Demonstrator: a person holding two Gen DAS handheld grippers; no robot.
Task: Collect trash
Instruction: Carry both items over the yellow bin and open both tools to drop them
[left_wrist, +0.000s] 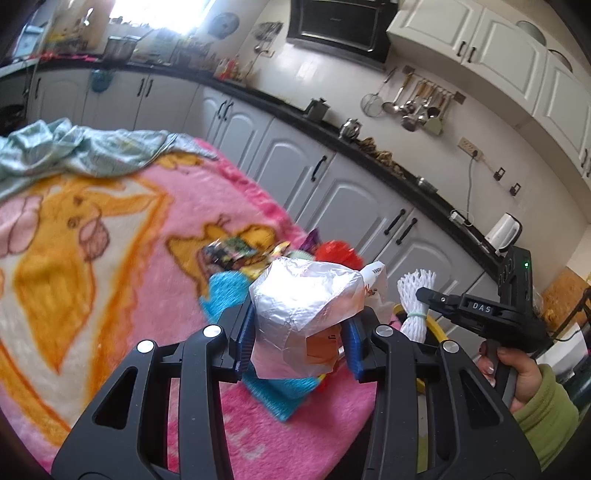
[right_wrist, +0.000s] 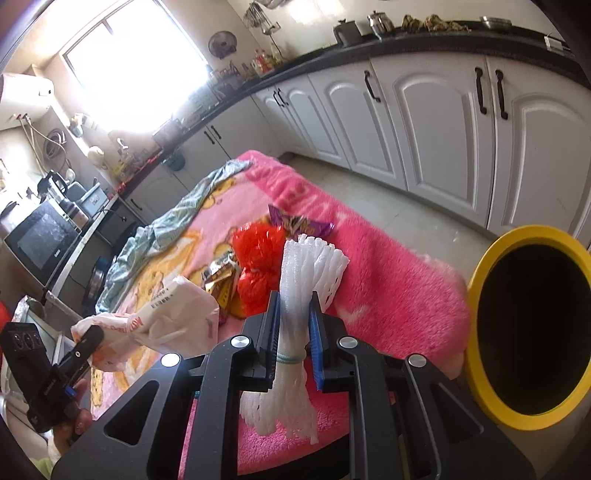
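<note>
Left wrist view: the left gripper (left_wrist: 299, 334) has its blue-padded fingers (left_wrist: 246, 341) clamped on a crumpled wrapper (left_wrist: 301, 299), silver foil on the outside with some orange print at its lower edge, held above a pink blanket (left_wrist: 129, 229) with a yellow cartoon print. A pale green cloth (left_wrist: 74, 147) lies bunched at the blanket's far edge. Beyond the wrapper lie more bits of trash: a red plastic bundle (left_wrist: 338, 251), a colourful snack packet (left_wrist: 229, 253) and a blue piece (left_wrist: 225, 291). To the right, a hand (left_wrist: 517, 373) in a green sleeve holds the right gripper (left_wrist: 421, 295), which grips a white foam net (left_wrist: 415, 295). Grey cabinets (left_wrist: 332, 184) under a dark kitchen worktop run behind.

Right wrist view: the right gripper (right_wrist: 293, 325) has its fingers (right_wrist: 316, 325) pressed together on the white foam net (right_wrist: 299, 280), a bundle tied with a green band, fanned out above the fingers and hanging below them over the pink blanket (right_wrist: 388, 280). Just behind it sit the red plastic bundle (right_wrist: 258, 254), a purple wrapper (right_wrist: 295, 223) and a gold snack packet (right_wrist: 221, 273). At right stands a yellow-rimmed bin (right_wrist: 476, 295), its dark mouth open. At left, the left gripper (right_wrist: 88, 341) holds the white-and-orange side of the crumpled wrapper (right_wrist: 173, 317)
</note>
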